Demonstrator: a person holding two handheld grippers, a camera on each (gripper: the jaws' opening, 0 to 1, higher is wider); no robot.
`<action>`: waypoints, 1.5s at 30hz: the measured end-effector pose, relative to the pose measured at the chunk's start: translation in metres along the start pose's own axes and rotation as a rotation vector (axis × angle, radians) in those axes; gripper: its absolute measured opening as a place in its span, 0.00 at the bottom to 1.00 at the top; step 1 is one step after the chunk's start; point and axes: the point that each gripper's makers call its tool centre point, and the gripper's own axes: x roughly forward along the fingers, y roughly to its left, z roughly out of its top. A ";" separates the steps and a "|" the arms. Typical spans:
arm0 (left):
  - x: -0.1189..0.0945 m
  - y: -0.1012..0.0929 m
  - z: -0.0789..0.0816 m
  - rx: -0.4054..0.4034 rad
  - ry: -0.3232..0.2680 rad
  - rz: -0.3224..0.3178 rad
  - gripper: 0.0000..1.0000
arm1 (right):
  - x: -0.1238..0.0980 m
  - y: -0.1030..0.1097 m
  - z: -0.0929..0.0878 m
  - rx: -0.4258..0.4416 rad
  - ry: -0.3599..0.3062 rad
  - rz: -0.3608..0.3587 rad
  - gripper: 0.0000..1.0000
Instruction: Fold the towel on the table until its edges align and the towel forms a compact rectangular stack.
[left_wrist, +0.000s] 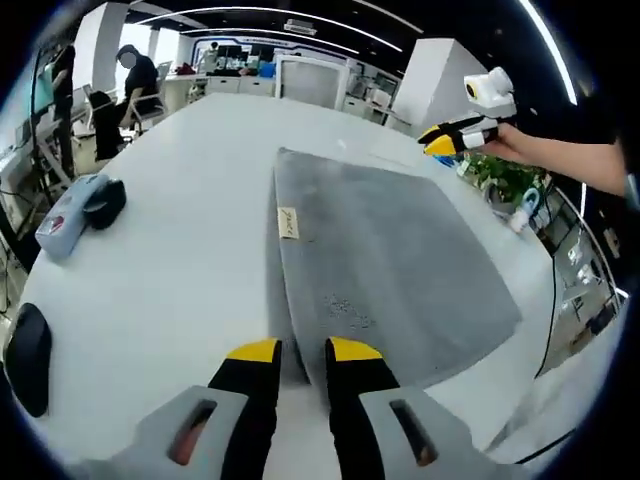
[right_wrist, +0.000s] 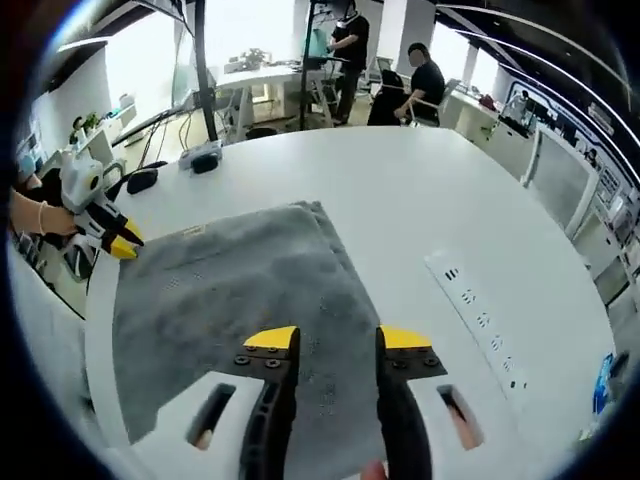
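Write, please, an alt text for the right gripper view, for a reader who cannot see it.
A grey towel, folded at least once, lies on a white round table, with the right gripper open above its near edge. The left gripper comes in at the towel's far left corner, and a white power strip lies to the right.

A white table (left_wrist: 180, 260) carries a grey towel (left_wrist: 390, 250) at centre frame, a mouse (left_wrist: 103, 200) at left, and a power strip (right_wrist: 480, 320) at right.

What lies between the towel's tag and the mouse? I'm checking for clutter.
Bare white table in the left gripper view, from tag to mouse.
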 end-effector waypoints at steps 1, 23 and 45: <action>0.000 0.000 0.000 -0.009 -0.004 0.006 0.18 | 0.002 -0.002 -0.002 0.001 0.003 0.008 0.31; -0.002 -0.010 -0.008 -0.053 -0.007 0.071 0.17 | 0.031 -0.041 -0.072 0.008 0.141 0.071 0.34; -0.015 -0.015 0.007 -0.030 -0.015 0.093 0.02 | 0.018 -0.037 -0.073 0.020 0.150 0.103 0.01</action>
